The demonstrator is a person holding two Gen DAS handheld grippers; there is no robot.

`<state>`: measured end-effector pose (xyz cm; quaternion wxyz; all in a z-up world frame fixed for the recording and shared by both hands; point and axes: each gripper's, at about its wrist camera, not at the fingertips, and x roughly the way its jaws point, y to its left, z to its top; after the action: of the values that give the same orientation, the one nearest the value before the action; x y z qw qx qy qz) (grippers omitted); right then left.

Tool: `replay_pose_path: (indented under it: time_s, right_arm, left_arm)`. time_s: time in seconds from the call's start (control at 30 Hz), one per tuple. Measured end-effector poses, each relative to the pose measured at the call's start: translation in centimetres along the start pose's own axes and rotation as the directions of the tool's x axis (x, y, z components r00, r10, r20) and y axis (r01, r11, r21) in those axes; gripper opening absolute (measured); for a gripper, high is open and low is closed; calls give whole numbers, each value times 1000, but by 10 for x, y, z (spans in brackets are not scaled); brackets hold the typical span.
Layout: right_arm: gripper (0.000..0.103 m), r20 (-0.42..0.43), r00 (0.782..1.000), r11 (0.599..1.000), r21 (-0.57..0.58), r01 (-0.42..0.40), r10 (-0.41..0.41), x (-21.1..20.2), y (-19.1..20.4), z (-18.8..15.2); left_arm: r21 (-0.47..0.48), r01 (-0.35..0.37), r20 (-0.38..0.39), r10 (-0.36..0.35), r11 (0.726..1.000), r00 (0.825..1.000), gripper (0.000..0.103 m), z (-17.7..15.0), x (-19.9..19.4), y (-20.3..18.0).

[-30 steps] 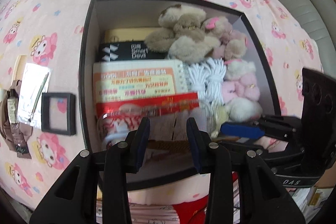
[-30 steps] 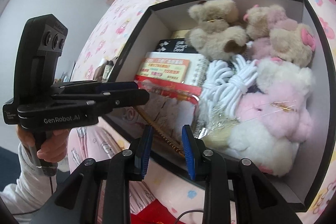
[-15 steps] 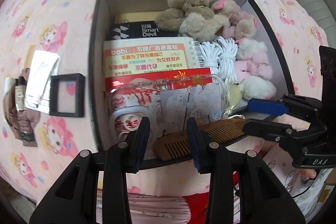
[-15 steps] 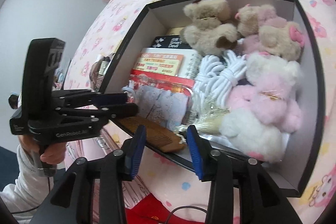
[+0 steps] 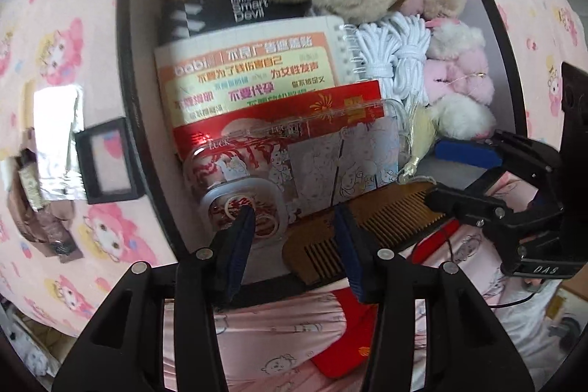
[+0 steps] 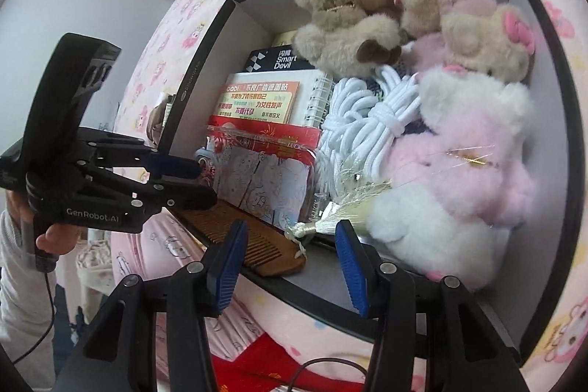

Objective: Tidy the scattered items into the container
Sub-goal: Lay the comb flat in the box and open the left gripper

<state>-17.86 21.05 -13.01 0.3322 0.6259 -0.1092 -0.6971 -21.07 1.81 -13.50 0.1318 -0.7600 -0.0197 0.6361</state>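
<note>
A flat wooden comb (image 5: 371,226) with fine teeth is lying inside the black rigid box (image 5: 126,68) along its near wall, just beyond the left gripper (image 5: 294,237) and the right gripper (image 6: 290,254), both standing released with blue ribbed pads apart. Fluffy plush toys (image 6: 459,164), coiled white cord (image 6: 367,120), a spiral notebook (image 5: 250,68) and a glossy red packet (image 5: 279,120) are crowding the box. On the pink patterned bed (image 5: 55,24), a small black frame (image 5: 108,166) and foil sachet (image 5: 55,142) are sitting outside, left of the box.
</note>
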Motion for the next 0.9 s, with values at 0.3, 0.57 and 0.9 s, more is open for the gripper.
replay_pose_path:
  time_s: [0.3, 0.57, 0.9]
  right_arm:
    - [45, 1, 999, 999, 9, -53, 53, 14, 10, 4]
    - [40, 139, 983, 992, -34, 124, -118, -14, 15, -1]
    - [40, 93, 995, 990, -131, 57, -45, -15, 30, -7]
  left_arm:
    - [11, 108, 78, -109, 994, 991, 30, -1, -3, -5]
    - [71, -106, 248, 86, 992, 965, 31, -23, -37, -17]
    - [93, -62, 324, 29, 994, 945, 42, -58, -41, -35]
